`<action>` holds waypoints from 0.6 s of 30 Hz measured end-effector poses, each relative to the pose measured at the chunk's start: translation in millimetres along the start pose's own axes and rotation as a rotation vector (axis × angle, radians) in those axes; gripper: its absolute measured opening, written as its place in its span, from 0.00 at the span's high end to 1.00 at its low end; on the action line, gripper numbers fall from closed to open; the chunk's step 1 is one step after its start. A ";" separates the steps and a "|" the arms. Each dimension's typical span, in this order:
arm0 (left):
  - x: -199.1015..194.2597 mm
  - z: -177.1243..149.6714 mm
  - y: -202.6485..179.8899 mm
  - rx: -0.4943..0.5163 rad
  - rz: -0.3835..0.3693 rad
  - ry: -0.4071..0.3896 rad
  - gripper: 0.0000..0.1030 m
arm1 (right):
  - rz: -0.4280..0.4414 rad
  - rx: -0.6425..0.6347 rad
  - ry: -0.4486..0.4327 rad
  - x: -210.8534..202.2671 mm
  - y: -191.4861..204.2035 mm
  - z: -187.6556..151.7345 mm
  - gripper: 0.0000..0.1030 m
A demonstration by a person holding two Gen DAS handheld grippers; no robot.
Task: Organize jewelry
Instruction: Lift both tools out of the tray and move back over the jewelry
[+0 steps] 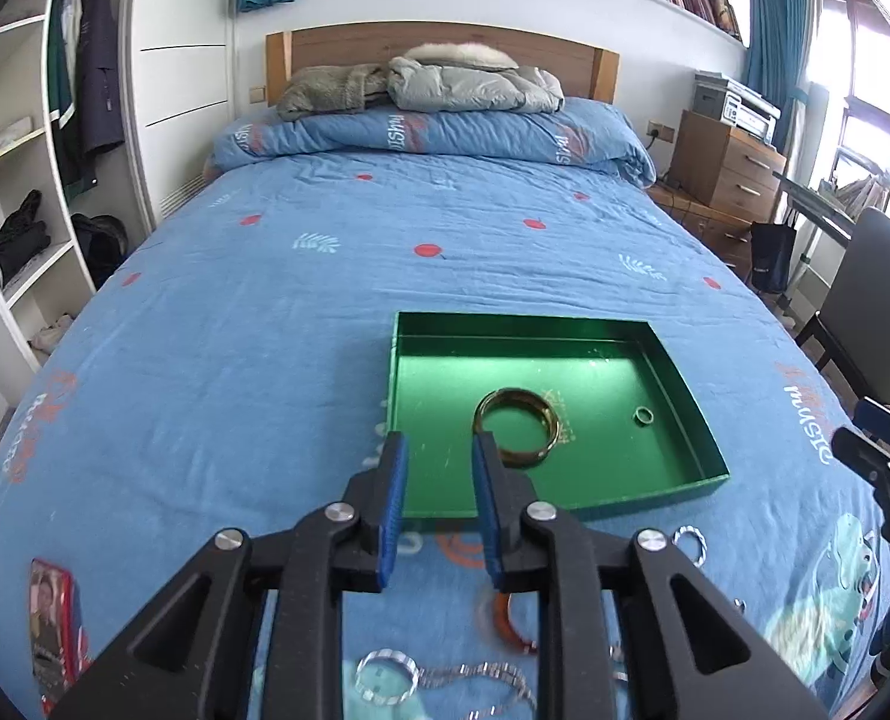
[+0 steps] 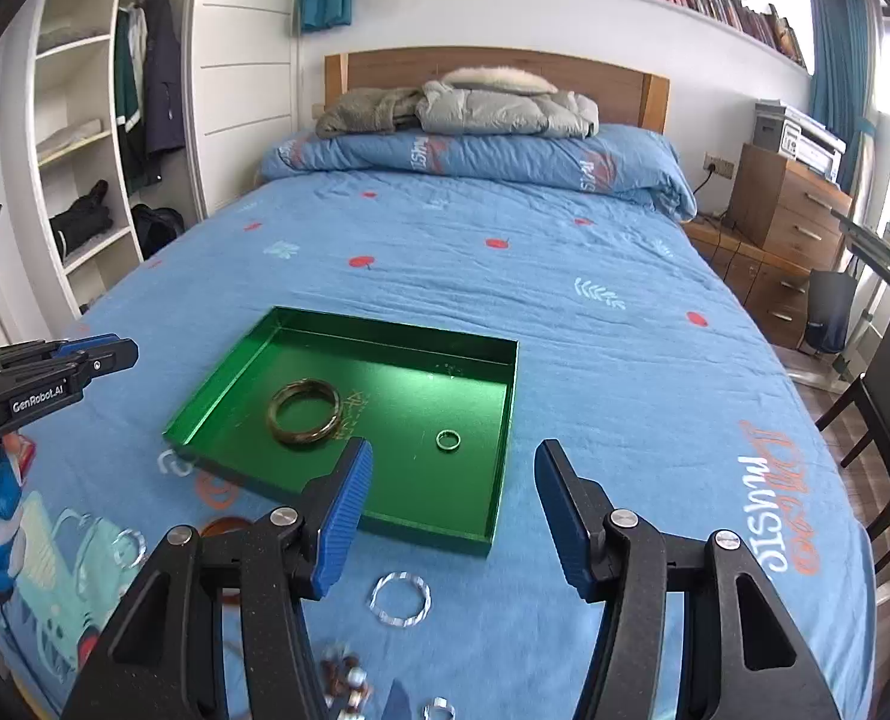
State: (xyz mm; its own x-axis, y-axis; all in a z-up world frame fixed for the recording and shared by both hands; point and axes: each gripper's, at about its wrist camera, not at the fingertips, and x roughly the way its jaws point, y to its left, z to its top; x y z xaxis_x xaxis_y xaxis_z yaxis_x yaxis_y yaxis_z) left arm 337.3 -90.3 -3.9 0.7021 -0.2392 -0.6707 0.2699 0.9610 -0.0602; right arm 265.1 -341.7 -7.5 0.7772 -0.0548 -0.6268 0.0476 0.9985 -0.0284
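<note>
Green tray (image 2: 217,384) holds two pieces: one bangle (image 2: 304,413), one small ring (image 2: 448,440). Both claws, left gripper (image 1: 439,450) and right gripper (image 2: 454,459), gape empty.

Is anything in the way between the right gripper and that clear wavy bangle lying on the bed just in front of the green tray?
Nothing visible. The right gripper is open and empty, and the clear bangle lies on bare bedspread just below it, outside the green tray.

Green tray (image 2: 253,360) on the bed holds a bangle (image 2: 304,412) and small ring (image 2: 448,439).
</note>
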 end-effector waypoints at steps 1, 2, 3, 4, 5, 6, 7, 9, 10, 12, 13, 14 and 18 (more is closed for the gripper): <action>-8.4 -4.0 5.3 -0.012 0.003 -0.001 0.79 | 0.005 0.000 -0.009 -11.7 0.6 -4.1 0.46; -16.5 -8.2 10.6 -0.026 0.005 0.001 0.78 | 0.009 0.001 -0.015 -22.0 0.3 -7.9 0.46; -24.6 -12.9 15.7 -0.037 0.004 0.003 0.77 | 0.014 0.002 -0.023 -32.3 1.0 -12.3 0.46; -31.0 -17.6 20.1 -0.046 0.010 0.006 0.76 | 0.017 0.005 -0.030 -44.3 2.3 -18.4 0.46; -39.2 -22.9 24.6 -0.054 0.017 0.008 0.75 | 0.019 0.009 -0.038 -54.5 3.0 -23.6 0.46; -45.2 -27.5 28.4 -0.057 0.022 0.008 0.75 | 0.023 0.015 -0.046 -63.7 2.7 -28.4 0.46; -51.4 -31.5 31.5 -0.058 0.028 0.007 0.75 | 0.028 0.023 -0.052 -73.6 2.7 -34.0 0.46; -66.4 -40.4 35.1 -0.052 0.041 0.000 0.75 | 0.032 0.034 -0.064 -89.1 2.9 -43.5 0.46; -74.1 -45.1 36.3 -0.049 0.049 -0.004 0.75 | 0.032 0.036 -0.069 -97.0 2.8 -47.6 0.46; -88.0 -54.0 38.9 -0.052 0.048 -0.005 0.75 | 0.037 0.042 -0.080 -111.4 4.6 -57.1 0.46; -95.1 -58.7 40.4 -0.054 0.052 -0.007 0.75 | 0.040 0.045 -0.083 -117.8 5.0 -61.1 0.46; -102.5 -63.7 41.6 -0.057 0.057 -0.010 0.75 | 0.042 0.045 -0.088 -125.0 5.5 -65.4 0.46; -128.2 -82.2 43.8 -0.061 0.067 -0.022 0.75 | 0.054 0.044 -0.116 -149.5 10.3 -81.1 0.46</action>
State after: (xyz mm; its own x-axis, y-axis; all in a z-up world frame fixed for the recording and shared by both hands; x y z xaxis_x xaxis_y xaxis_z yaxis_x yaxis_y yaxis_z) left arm 205.0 -6.1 18.7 0.7315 -0.1760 -0.6587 0.1813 0.9815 -0.0610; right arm 98.6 -322.6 22.7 0.8467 -0.0043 -0.5320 0.0291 0.9988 0.0382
